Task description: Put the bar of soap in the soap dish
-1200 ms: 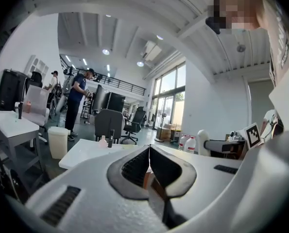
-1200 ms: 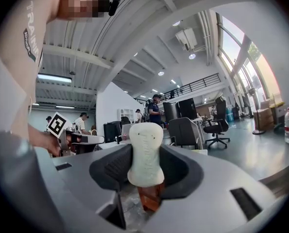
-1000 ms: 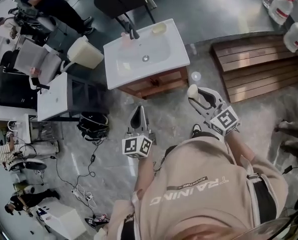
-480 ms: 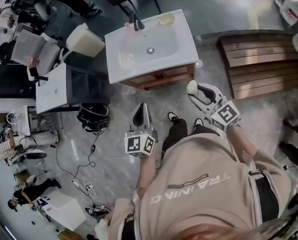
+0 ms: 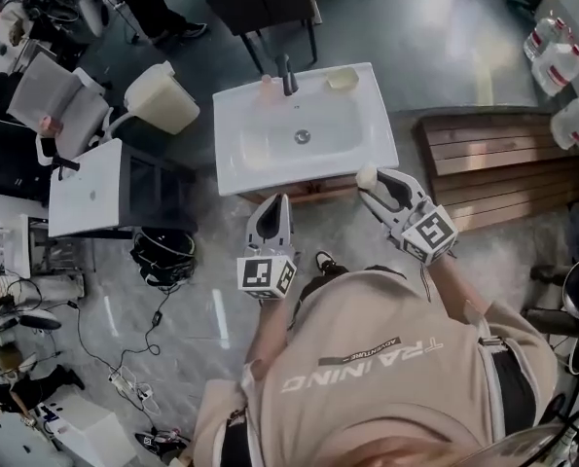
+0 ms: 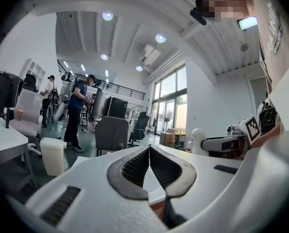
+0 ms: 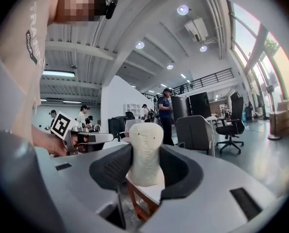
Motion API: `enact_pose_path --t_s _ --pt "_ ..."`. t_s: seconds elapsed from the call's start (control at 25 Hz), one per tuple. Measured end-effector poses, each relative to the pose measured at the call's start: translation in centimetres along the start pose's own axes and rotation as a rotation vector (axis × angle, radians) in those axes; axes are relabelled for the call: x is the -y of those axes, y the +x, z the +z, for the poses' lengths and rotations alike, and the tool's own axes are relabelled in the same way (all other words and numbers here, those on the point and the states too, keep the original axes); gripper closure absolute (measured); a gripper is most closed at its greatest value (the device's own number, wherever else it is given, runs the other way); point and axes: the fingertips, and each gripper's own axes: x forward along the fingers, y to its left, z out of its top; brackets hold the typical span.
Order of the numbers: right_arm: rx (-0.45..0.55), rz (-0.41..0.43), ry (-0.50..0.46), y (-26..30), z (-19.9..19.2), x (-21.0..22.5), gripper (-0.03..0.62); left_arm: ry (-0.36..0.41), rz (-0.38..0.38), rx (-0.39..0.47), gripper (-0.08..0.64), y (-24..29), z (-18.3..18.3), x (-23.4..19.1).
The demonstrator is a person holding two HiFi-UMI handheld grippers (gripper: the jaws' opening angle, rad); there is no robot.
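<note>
The person is standing just in front of a white sink unit (image 5: 372, 134), with a gripper in each hand held out over its near edge. The right gripper (image 7: 145, 168) is clenched on the bar of soap (image 7: 145, 142). It's a pale, off-white bar standing upright between the dark pads, and its rounded top pokes out well past the tips. In the head view the soap is over the front right corner of the surface, up in the air and not resting on anything.

The left gripper (image 6: 148, 152) has its jaws pressed together at the tips with nothing between them. It sits beside the right one, a bit further left along the sink's front edge.

The soap dish (image 5: 343, 79) is a small cream-coloured thing at the back right corner of the sink top, just right of the dark faucet (image 5: 287, 74). So the soap is well apart from it, with the whole basin in between. There's also something small and pink (image 5: 267, 87) just left of the faucet.

Off to the right there's a wooden bench (image 5: 493, 159), and a cream bin (image 5: 162, 98) stands to the left of the sink.
</note>
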Motion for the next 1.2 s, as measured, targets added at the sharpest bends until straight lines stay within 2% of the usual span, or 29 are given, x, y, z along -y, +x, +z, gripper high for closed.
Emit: enact_pose_path --t_s 0.2,0.56,0.76,0.96,1.12,1.2 --pt "-0.007 -0.026 0.023 4.2 -0.3 -0.4 0.428 -0.013 -0.031 -0.015 0.549 0.8 -0.5 -4.0" --pt "-0.008 -0.075 0.046 8.3 0.4 1.0 0.428 -0.075 -0.018 -0.070 0.549 3.1 -2.7 -9.0" --pt "-0.022 -0.086 0.062 9.0 -0.6 4.9 0.428 -0.069 -0.019 -0.078 0.549 6.8 -2.5 -9.2" --pt "-0.017 -0.099 0.142 11.8 -1.2 10.5 0.428 -0.022 -0.035 -0.115 0.549 12.2 -1.3 -10.3" --pt "0.011 -0.085 0.068 14.6 0.1 16.5 0.428 0.064 -0.061 -0.123 0.549 18.3 0.5 -10.4" --pt "0.012 -0.064 0.069 15.7 -0.1 18.8 0.428 0.104 -0.060 -0.133 0.549 20.9 0.8 -10.3"
